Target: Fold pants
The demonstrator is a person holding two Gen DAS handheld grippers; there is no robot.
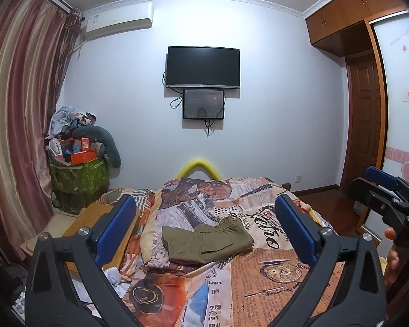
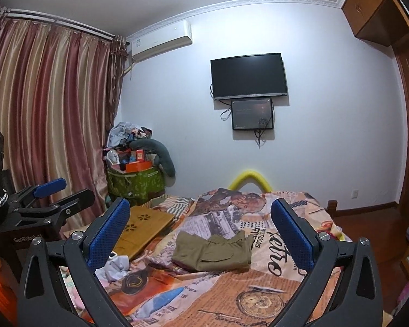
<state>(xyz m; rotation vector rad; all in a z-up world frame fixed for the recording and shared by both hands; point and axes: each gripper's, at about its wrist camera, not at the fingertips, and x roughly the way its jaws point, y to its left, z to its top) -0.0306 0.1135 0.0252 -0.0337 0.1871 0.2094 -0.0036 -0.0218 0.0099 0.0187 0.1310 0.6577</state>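
Note:
Olive green pants [image 1: 208, 242] lie folded into a compact rectangle on the printed bedspread [image 1: 261, 275], waistband toward the far right. They also show in the right wrist view [image 2: 214, 250]. My left gripper [image 1: 204, 231] is open and empty, held above and in front of the pants. My right gripper [image 2: 200, 234] is open and empty, likewise held back from the pants. The right gripper also shows at the right edge of the left wrist view [image 1: 387, 190], and the left gripper at the left edge of the right wrist view [image 2: 54, 193].
A wooden lap desk [image 2: 141, 226] lies on the bed left of the pants. Crumpled white cloth [image 2: 114, 267] lies near it. A green basket piled with clutter [image 2: 135, 179] stands by the curtain [image 2: 46, 125]. Two screens [image 1: 203, 66] hang on the far wall.

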